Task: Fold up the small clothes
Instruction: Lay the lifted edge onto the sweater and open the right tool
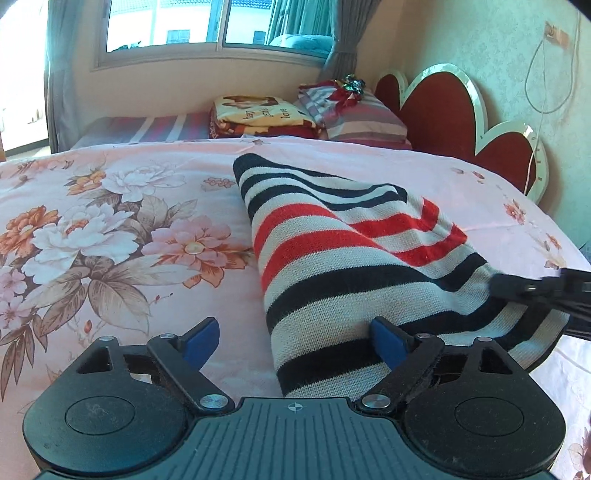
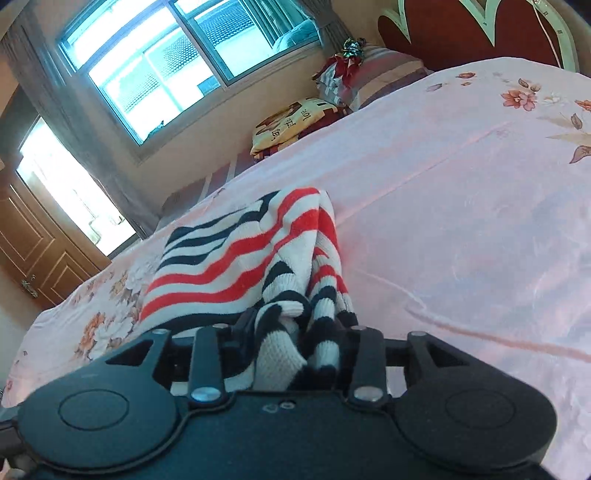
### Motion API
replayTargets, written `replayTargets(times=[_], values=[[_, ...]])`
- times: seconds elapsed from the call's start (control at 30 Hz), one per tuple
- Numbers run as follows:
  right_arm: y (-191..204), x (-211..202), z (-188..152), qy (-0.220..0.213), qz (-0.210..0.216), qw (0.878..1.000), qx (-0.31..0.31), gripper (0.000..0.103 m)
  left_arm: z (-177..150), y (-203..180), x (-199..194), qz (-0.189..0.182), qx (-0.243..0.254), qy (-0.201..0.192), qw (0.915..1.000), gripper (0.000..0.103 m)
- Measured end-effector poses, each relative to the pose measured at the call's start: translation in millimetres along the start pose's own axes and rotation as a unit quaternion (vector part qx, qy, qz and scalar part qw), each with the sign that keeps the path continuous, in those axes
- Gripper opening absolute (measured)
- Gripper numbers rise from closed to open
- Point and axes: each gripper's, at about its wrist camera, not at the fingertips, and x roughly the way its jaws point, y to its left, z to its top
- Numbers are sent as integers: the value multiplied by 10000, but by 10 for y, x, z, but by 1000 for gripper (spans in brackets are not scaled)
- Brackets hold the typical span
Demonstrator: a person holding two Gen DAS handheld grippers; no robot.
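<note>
A small knitted sweater point(image 1: 343, 254) with white, navy and red stripes lies partly folded on the pink floral bedspread point(image 1: 110, 229). My left gripper point(image 1: 295, 336) is open, its blue-padded fingers point(image 1: 388, 343) spread wide, and the sweater's near end lies between them. My right gripper point(image 2: 291, 332) is shut on a bunched edge of the sweater point(image 2: 236, 258) and holds it just above the bed. The right gripper's black tip also shows in the left wrist view point(image 1: 517, 286), pinching the sweater's right side.
Folded blankets point(image 1: 258, 114) and striped pillows point(image 1: 362, 118) lie at the far end of the bed by a red heart-shaped headboard point(image 1: 443, 107). A window point(image 1: 207, 26) with curtains is behind. A wooden door point(image 2: 33, 247) stands at left in the right wrist view.
</note>
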Motion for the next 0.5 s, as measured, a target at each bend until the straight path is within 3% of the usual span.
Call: replayTargets(times=[0.1, 0.2, 0.33, 0.4, 0.5], values=[[-92, -174, -99, 132, -98, 9999, -33, 51, -42, 9, -70, -12, 51, 43, 10000, 88], [-114, -245, -215, 127, -561, 9977, -346, 39, -151, -15, -110, -62, 184, 118, 9997, 88], [-208, -26, -392, 369, -942, 9933, -554, 36, -289, -16, -38, -84, 124, 275, 9995, 88], [-144, -95, -366, 333, -1018, 9929, -525, 37, -295, -6, -62, -80, 130, 271, 9995, 88], [36, -301, -289, -50, -1031, 9910, -855, 38, -233, 10, -205, -83, 172, 161, 9997, 88]])
